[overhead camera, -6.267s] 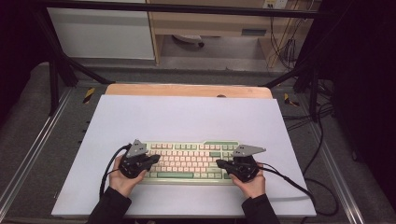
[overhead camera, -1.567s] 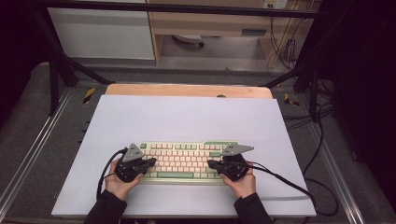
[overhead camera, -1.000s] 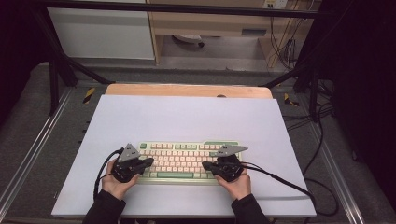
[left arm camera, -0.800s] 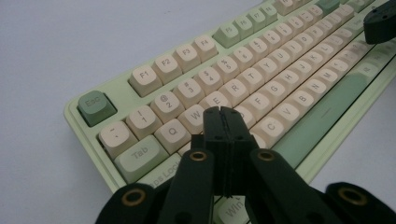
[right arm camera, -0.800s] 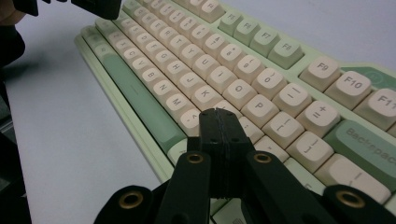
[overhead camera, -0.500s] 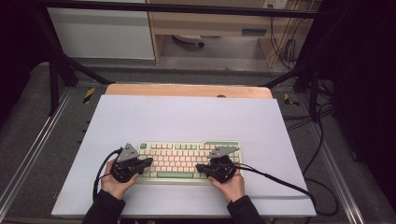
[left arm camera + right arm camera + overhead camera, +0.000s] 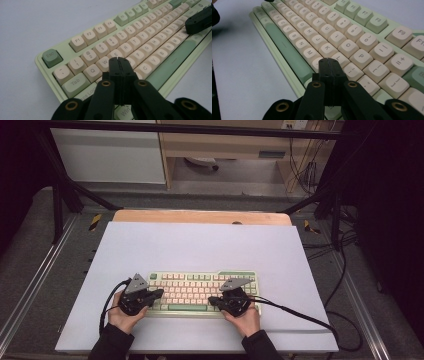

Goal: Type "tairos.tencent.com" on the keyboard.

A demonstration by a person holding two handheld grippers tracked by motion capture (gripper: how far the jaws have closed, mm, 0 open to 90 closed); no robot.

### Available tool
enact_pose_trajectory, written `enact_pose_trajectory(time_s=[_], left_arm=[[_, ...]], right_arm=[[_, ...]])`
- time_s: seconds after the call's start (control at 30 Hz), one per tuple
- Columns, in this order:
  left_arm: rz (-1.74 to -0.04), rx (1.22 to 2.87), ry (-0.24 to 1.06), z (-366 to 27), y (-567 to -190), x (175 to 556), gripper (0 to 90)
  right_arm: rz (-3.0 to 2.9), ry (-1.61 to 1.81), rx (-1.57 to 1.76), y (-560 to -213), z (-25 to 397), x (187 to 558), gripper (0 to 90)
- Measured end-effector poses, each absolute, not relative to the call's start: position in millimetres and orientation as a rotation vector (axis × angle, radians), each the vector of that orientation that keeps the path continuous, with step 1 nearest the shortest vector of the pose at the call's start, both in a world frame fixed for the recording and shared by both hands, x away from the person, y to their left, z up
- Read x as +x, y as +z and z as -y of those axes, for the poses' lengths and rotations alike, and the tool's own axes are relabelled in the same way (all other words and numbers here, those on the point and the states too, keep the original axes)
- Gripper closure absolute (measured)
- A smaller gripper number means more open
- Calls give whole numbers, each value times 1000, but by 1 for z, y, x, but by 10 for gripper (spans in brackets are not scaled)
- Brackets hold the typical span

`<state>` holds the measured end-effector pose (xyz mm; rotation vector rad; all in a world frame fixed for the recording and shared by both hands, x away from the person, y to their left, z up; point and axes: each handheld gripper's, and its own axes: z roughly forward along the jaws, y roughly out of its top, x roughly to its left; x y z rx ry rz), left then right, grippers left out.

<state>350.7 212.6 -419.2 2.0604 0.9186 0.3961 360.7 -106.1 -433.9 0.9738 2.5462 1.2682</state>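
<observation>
— From the high view, what lies where?

— A pale green keyboard [image 7: 202, 292] sits in the lower middle of the frame, on a white table sheet [image 7: 200, 245], near its bottom edge. The left gripper [image 7: 159, 293] comes in at the keyboard's lower-left corner, the right gripper [image 7: 212, 300] over its lower right part, tips pointing toward the middle. Each is held by a hand [image 7: 124, 317] in a dark sleeve, and a black cable [image 7: 300, 315] trails off to the lower right. From up there the jaws are too small to read.

— And the gripper views?

— The left gripper view shows what the high one cannot: the left gripper's [image 7: 120, 61] two black jaws pressed together with only a seam between them, nothing pinched, tips over the keys just below W and E. Legends are readable here — Esc [image 7: 52, 57] in green at mid-left, Tab below it, the F-row running to the upper right. The green spacebar [image 7: 172, 62] lies at the right, and the other gripper's black tip [image 7: 198, 21] shows in the upper right corner.

— The right one?

— Likewise jaws tight together on the right gripper [image 7: 329, 62], holding nothing, tips just below the L key [image 7: 340, 58]. Whether they touch the keycaps I cannot tell. The keyboard [image 7: 337, 32] runs diagonally from upper left to lower right, with the spacebar at the left.
</observation>
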Motion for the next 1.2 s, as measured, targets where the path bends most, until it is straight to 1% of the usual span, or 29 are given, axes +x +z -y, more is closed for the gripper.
enact_pose_trajectory(time_s=[0.37, 0.73, 1.2], left_arm=[[-911, 2057, 393, -209, -416, 350, 900], [-884, 2066, 378, -193, -413, 351, 900], [-868, 2082, 370, -176, -412, 359, 900]], right_arm=[[-2483, 1285, 972, -418, 121, 360, 900], [-2454, 1283, 996, -414, 134, 361, 900], [-2444, 1285, 999, -414, 139, 361, 900]])
